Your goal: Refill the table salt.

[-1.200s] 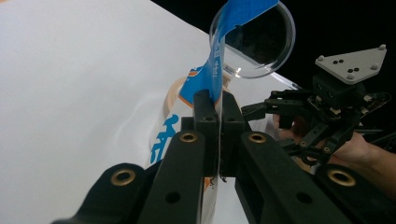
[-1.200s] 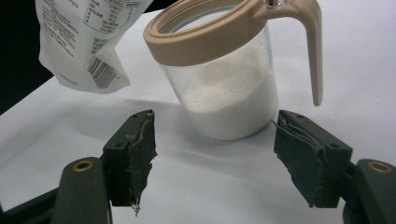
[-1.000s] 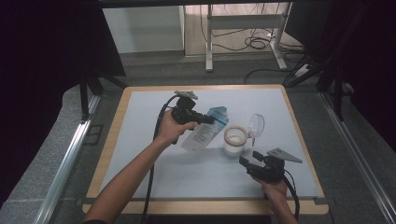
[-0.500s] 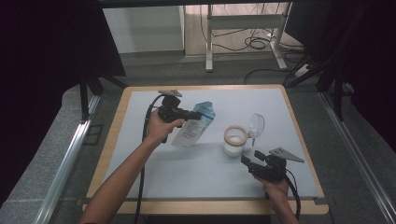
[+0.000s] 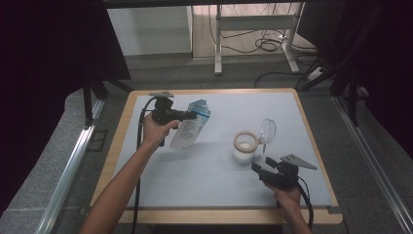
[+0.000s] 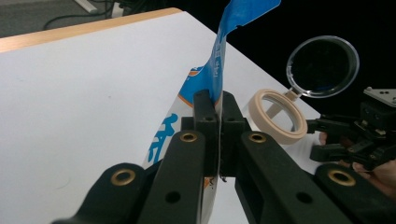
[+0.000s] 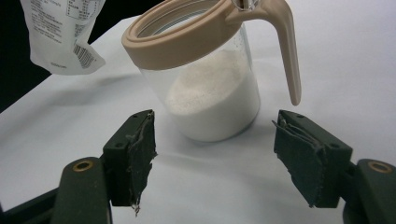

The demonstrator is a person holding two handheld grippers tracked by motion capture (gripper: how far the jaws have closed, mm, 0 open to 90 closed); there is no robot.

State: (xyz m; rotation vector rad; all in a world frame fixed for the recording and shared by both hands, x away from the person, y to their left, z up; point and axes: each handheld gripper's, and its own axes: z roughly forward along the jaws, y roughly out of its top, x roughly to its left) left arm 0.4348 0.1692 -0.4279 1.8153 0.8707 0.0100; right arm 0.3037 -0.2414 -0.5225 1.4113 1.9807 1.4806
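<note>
One soft, light, crinkly blue-and-white plastic pouch (image 5: pixel 191 124) is held above the white bench (image 5: pixel 204 165) at its thin edge by the clamped left hand-held gripper (image 5: pixel 187 115), while the right hand-held gripper (image 5: pixel 257 168) is kept open beside the fragile clear glass jar (image 5: pixel 245 146).

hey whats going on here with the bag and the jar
A person works at a white table with a gripper in each hand. The left gripper is shut on the edge of a blue and white pouch and holds it lifted, off to the left of the jar. The jar stands on the table, partly filled with white powder, its clear lid flipped open. The right gripper waits open just in front of the jar, not touching it.
</note>
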